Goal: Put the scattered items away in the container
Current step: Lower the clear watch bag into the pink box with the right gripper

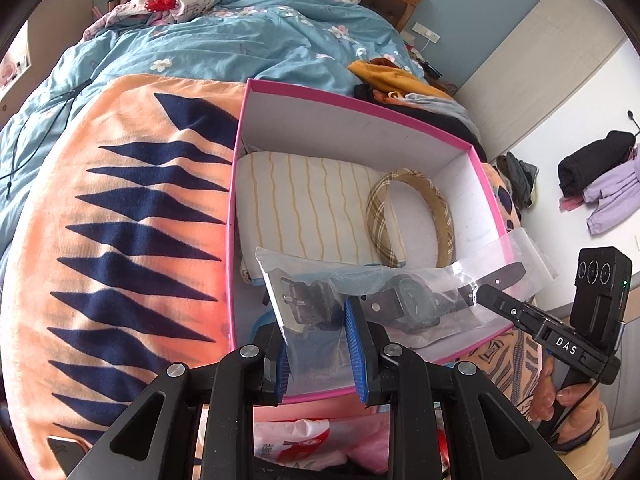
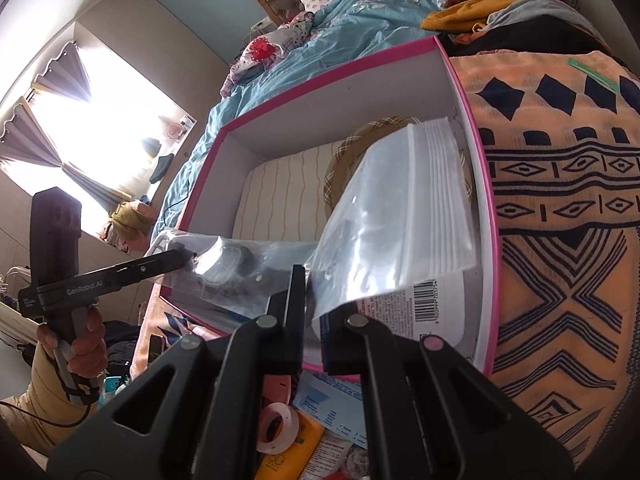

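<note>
A pink-edged cardboard box [image 1: 360, 98] sits on the bed; it also shows in the right wrist view [image 2: 490, 216]. Inside lie a striped cream cloth [image 1: 304, 204] and a plaid headband [image 1: 436, 208]. A clear zip bag [image 1: 304, 280] with a black watch [image 1: 416, 300] is held over the box's near side. My left gripper [image 1: 320, 344] is shut on the bag's left end. My right gripper [image 2: 312, 312] is shut on the bag's other end [image 2: 400, 220]; it shows in the left wrist view [image 1: 480, 292] touching the bag.
An orange and navy patterned blanket [image 1: 120, 220] and a blue quilt [image 1: 240, 40] surround the box. Clothes [image 1: 400, 80] are piled behind it. Below the bed edge lie a tape roll [image 2: 276, 428], packets and a plastic bag [image 1: 296, 444].
</note>
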Motion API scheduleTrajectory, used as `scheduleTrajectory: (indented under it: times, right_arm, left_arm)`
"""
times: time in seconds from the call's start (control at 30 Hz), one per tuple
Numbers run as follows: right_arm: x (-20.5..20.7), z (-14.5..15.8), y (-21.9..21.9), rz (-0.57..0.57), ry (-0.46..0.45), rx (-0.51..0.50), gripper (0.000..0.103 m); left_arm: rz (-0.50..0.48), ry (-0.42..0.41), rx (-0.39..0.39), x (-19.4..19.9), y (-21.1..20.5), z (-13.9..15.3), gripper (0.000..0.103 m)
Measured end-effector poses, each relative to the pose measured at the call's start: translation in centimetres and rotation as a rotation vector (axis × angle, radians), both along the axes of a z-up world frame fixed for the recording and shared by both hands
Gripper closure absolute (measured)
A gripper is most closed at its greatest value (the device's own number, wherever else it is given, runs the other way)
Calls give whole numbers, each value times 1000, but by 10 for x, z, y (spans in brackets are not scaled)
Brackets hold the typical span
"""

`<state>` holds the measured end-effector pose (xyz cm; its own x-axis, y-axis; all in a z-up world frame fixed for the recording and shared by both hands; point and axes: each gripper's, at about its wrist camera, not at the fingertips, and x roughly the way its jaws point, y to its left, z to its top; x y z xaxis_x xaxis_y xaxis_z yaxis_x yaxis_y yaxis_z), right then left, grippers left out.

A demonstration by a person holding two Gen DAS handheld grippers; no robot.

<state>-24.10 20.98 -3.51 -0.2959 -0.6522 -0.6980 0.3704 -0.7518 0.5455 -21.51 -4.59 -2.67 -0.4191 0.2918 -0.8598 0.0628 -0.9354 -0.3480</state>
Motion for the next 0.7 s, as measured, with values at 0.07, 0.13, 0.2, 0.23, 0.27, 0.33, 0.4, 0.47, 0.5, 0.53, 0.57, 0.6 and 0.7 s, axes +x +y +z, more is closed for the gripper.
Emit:
scheduleTrajectory:
  times: [0.07,0.13,0.2,0.23,0.27,0.33,0.4,0.47,0.5,0.53,0.57,0.6,0.7]
  right_arm:
    - [-1,-2,-1,5,-6,10,95]
    - [0,-3,-3,13,-9,27,95]
    - [0,-5,-5,20,-9,43,95]
    - [0,-6,-6,22,-8,53,95]
    - [0,-6,-6,24,-7,60,95]
    - [0,-6,-7,30,-9,75,95]
    - [-1,-7,-8,38,-9,93,95]
    - [-1,-7,-10,48,-6,110,95]
    - [0,-7,-11,54,-4,121,95]
    - [0,-8,-12,61,-2,132,94]
    - [0,-8,-14,68,1,143,94]
    - [0,-9,-15,75,3,154,94]
    - [-1,-11,-20,91,5,186,94]
  left_arm:
    - [-4,-6,-15,0,2,-2,79]
    - [-10,-10,-34,0,5,-5,79]
    - [-17,-14,-51,1,8,-8,78]
    - [-18,-16,-58,1,9,-10,78]
    - [-20,-19,-65,1,10,-11,78]
    - [-23,-22,-73,1,11,-14,78]
    - [-27,-25,-81,2,12,-17,78]
    - [-30,-29,-92,2,13,-20,78]
    - [-31,-31,-96,2,13,-21,78]
    - [-33,-30,-100,3,13,-22,78]
    - [-36,-27,-105,3,14,-22,78]
    - [-39,-25,-112,3,14,-22,78]
    - [-48,-20,-133,3,16,-22,78]
